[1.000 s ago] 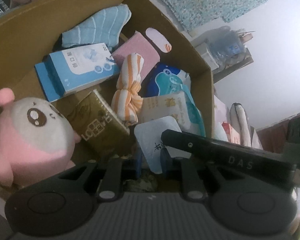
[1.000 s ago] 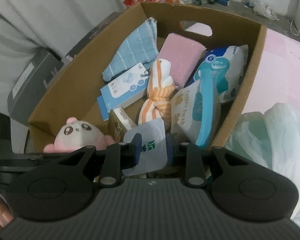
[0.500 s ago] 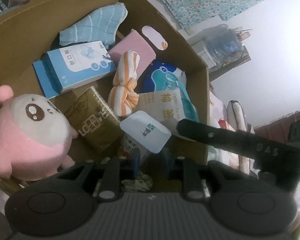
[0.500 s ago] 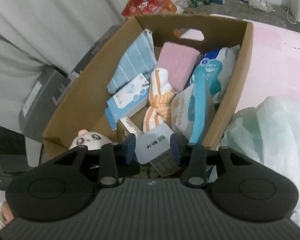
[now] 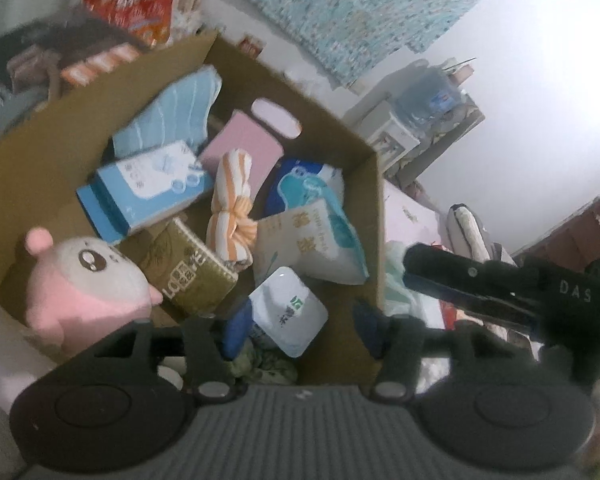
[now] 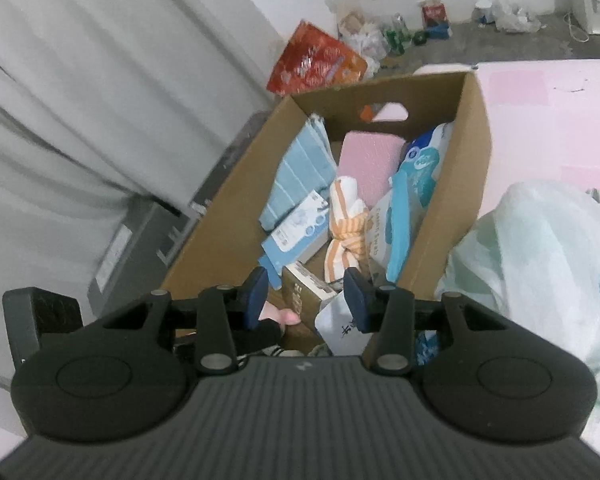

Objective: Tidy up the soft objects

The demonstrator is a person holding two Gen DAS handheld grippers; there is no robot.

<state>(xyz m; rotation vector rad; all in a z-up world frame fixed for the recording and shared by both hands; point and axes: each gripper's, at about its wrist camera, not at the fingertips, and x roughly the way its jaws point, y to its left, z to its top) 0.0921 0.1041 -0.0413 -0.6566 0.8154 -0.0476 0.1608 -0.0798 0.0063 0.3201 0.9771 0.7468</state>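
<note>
The brown cardboard box [image 5: 380, 216] filled the frame's centre, its near corner hidden behind both hand-held grippers. The left hand-held gripper [image 5: 300, 328] and right hand-held gripper [image 6: 306, 300] were opening, gripping nothing. The white rounded pouch [image 5: 288, 312] lay loose inside, lower centre, its print unreadable.

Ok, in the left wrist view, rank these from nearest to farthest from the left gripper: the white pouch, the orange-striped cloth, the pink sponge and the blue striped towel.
1. White pouch, between the opening left gripper fingers, untouched.
2. Orange-striped cloth, mid-box.
3. Pink sponge, behind the cloth.
4. Blue striped towel, far left corner; only slightly beyond the sponge.
</note>
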